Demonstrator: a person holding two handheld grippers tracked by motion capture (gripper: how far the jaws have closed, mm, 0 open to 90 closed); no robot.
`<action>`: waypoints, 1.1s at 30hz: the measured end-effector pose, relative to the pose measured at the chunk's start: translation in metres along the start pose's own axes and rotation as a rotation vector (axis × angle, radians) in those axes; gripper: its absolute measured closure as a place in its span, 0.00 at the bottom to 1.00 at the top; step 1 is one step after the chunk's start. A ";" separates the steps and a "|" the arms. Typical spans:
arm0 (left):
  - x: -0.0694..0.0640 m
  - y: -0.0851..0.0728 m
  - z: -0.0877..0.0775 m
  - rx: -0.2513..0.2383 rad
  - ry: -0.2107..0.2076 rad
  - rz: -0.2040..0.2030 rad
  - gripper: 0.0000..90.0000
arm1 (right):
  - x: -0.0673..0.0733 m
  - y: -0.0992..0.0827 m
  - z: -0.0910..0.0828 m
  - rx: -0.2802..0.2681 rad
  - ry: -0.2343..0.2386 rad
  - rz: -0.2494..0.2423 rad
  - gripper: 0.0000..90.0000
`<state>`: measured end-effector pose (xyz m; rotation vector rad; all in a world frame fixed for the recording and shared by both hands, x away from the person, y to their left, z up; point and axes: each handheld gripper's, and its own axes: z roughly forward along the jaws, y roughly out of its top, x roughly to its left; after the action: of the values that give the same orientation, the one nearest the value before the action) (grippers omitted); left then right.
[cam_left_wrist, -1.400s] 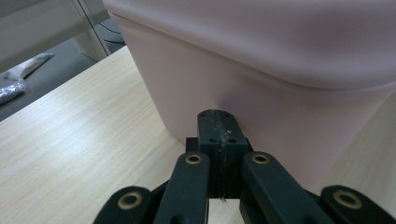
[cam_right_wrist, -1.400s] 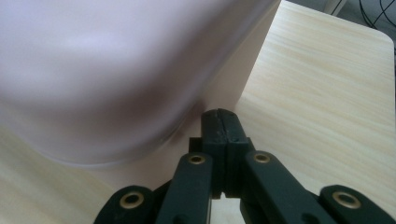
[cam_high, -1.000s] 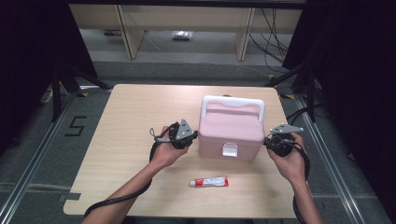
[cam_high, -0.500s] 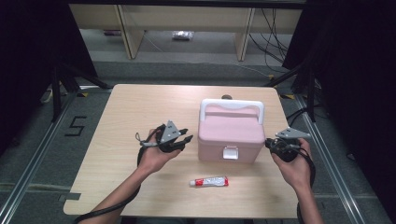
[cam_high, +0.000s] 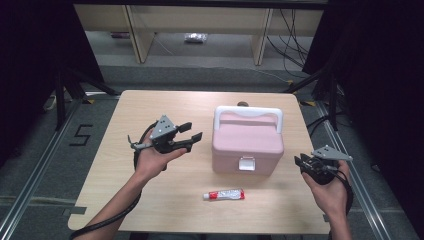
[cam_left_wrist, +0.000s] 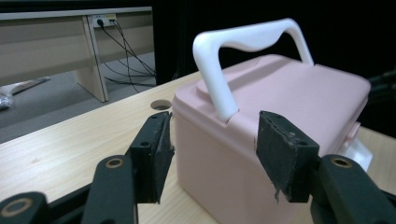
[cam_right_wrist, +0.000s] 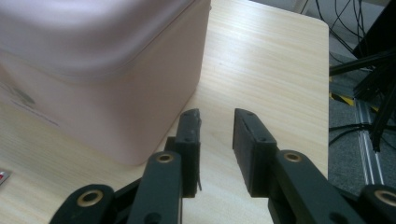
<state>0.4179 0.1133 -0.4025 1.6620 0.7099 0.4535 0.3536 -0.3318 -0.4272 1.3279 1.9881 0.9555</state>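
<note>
Floor marking "5" (cam_high: 81, 135) left of table (cam_high: 125, 200) — tube (cam_high: 224, 194) print unreadable

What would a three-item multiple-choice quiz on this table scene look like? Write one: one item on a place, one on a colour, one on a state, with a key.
1. Where does the tube lie?
A. On the box lid
B. On the table in front of the box, on the person's side
C. Between the left jaws

2. What colour is the handle of the pink box?
A. White
B. Black
C. Red

3. How do the jaws of the left gripper stand?
A. Clamped on the handle
B. Shut on the tube
C. Open, holding nothing

Key: 1 B, the high view shows it on bare wood below the latch; 2 A, white against the pink lid; 3 C, the left gripper view shows its pads apart, clear of the box.
</note>
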 end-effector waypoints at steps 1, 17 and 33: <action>0.000 0.000 0.000 -0.004 -0.002 -0.008 0.49 | 0.001 0.000 -0.002 0.001 0.001 0.014 0.80; -0.004 0.020 0.034 0.006 -0.052 -0.101 0.49 | 0.007 0.006 -0.005 -0.047 0.018 -0.001 0.74; -0.001 0.016 0.084 0.098 -0.015 -0.146 0.56 | 0.017 0.006 -0.005 -0.069 0.041 0.001 0.72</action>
<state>0.4749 0.0495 -0.4042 1.6897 0.8473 0.3060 0.3470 -0.3153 -0.4203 1.2809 1.9673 1.0499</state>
